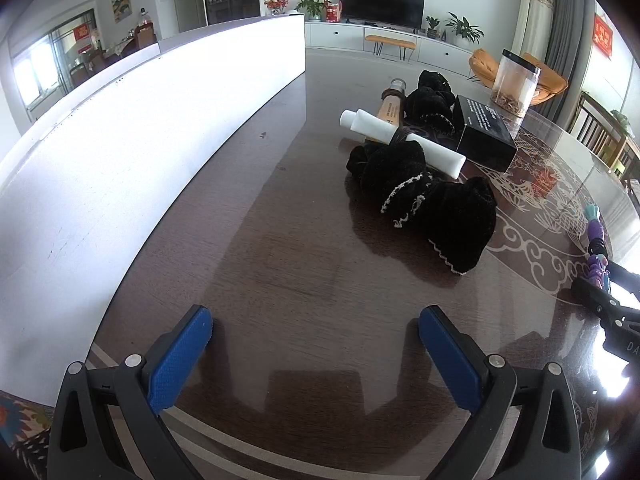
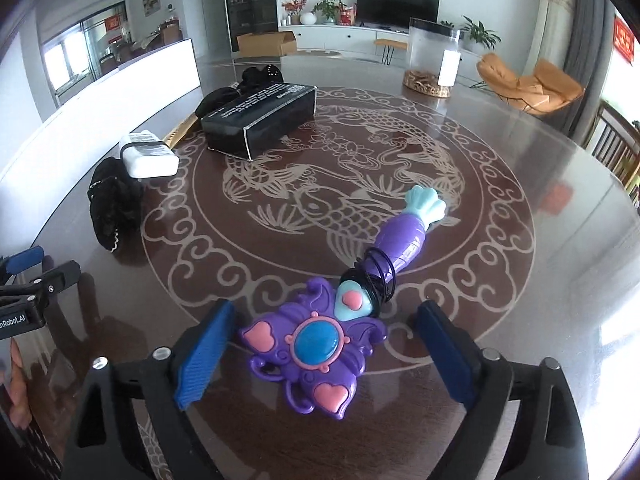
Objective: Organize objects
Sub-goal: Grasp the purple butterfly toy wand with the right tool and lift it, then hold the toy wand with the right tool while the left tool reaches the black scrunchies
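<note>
A purple toy wand (image 2: 320,340) with a blue gem, pink hearts and a teal tip lies on the dark patterned table (image 2: 460,152). Black hair ties (image 2: 374,276) wrap its handle. My right gripper (image 2: 324,344) is open with the wand's head between its blue pads, not touching. My left gripper (image 1: 316,344) is open and empty over bare table. Ahead of it lie black velvet scrunchies (image 1: 424,200), a white tube (image 1: 400,140), a black box (image 1: 486,132) and a tan bottle (image 1: 390,108). The wand also shows at the right edge (image 1: 596,248).
A long white box wall (image 1: 120,152) runs along the table's left side. A clear plastic jar (image 2: 432,56) with brown contents stands at the far side. The left gripper shows at the left edge (image 2: 32,284) of the right wrist view. Chairs stand at the right.
</note>
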Tool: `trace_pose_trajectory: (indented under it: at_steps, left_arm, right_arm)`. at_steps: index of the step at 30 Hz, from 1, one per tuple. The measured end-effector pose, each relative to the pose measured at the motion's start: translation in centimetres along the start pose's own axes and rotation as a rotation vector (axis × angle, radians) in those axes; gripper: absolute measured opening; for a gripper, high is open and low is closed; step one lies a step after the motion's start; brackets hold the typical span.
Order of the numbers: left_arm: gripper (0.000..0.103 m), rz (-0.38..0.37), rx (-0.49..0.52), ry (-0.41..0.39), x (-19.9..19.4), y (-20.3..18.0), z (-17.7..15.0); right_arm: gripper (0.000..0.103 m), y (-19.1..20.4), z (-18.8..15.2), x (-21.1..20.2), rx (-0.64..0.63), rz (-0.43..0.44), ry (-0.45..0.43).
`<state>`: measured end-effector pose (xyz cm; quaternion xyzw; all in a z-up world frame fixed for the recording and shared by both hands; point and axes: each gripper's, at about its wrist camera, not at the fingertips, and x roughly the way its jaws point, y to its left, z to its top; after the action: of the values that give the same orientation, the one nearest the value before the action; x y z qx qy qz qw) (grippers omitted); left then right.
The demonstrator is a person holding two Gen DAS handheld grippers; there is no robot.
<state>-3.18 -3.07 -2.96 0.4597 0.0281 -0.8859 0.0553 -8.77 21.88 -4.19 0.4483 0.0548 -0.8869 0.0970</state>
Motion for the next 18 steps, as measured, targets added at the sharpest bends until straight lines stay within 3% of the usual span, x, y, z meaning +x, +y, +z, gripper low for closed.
trace_pose_trajectory:
  at_steps: [13,15,16,18]
  left_arm:
    - [0.103,0.000,-0.002,0.007,0.0,0.0,0.0]
    - [0.103,-0.044,-0.014,0.032,-0.3,0.0,0.2]
    - [0.103,-0.100,-0.034,0.027,-1.0,0.1,0.2]
    - [0.103,-0.194,-0.080,-0.023,-2.5,0.3,0.3]
  right_arm:
    - [0.102,0.1,0.0,0.5,-0.006,-0.005,0.011]
    - [0.103,0.1,0.0,0.6,-0.003,-0.009,0.012]
    - [0.103,0.1,0.0,0.6,-0.004,-0.010,0.011]
    - [0.103,0.1,0.1,0.6,-0.003,-0.009,0.011]
